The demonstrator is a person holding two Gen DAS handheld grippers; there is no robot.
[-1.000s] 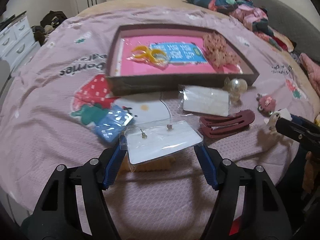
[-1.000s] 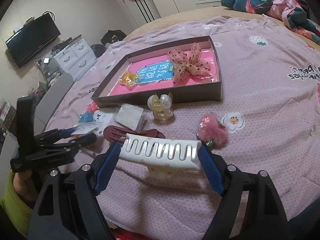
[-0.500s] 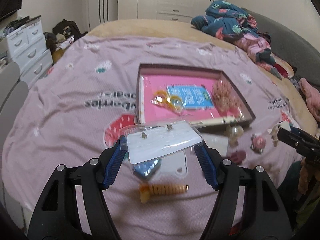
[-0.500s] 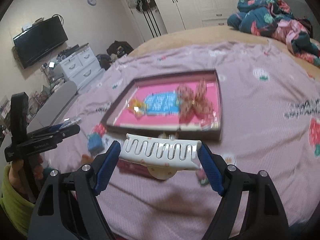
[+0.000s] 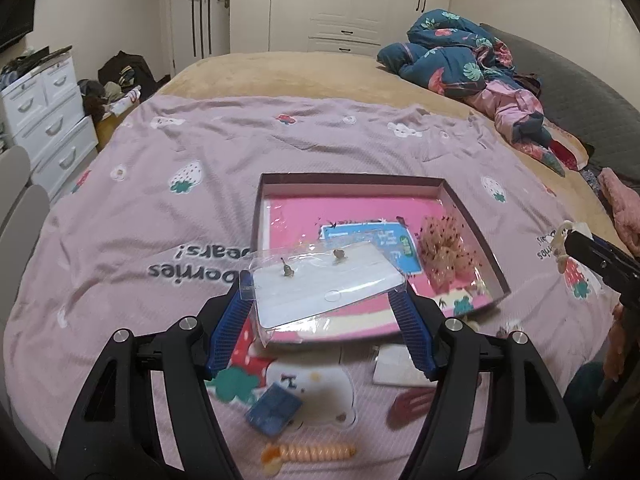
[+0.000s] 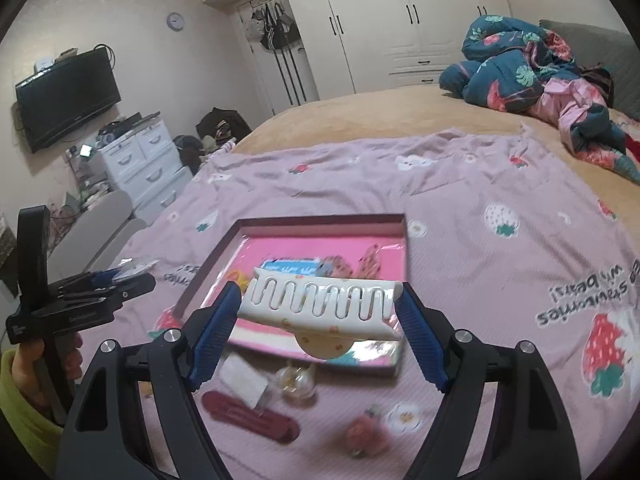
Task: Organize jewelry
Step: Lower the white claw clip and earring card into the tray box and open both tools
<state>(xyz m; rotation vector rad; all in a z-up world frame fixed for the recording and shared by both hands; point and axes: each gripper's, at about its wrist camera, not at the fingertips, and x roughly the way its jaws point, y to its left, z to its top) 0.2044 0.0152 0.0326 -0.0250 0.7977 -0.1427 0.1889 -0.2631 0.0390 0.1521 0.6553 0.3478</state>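
My left gripper point(image 5: 322, 300) is shut on a clear packet with a white card of stud earrings point(image 5: 324, 286), held in the air over the near edge of the brown box point(image 5: 476, 220). My right gripper point(image 6: 320, 312) is shut on a white hair claw clip point(image 6: 320, 304), lifted above the same box point(image 6: 208, 264). The box has a pink lining and holds a yellow clip point(image 6: 236, 278), a blue card point(image 5: 360, 232) and a dotted bow point(image 5: 444, 248). In the right wrist view the left gripper point(image 6: 120, 284) shows at the left, held by a hand.
On the pink bedspread in front of the box lie a dark red clip point(image 6: 248, 416), a white packet point(image 5: 396, 368), a blue packet point(image 5: 274, 408), an orange spiral tie point(image 5: 308, 452), a clear claw clip point(image 6: 296, 380) and a pink fluffy piece point(image 6: 362, 436). Bedding is piled at the far right point(image 5: 460, 60).
Both grippers have risen from the bedspread with their items, and the view has pulled back. The box now lies under and beyond both held items.
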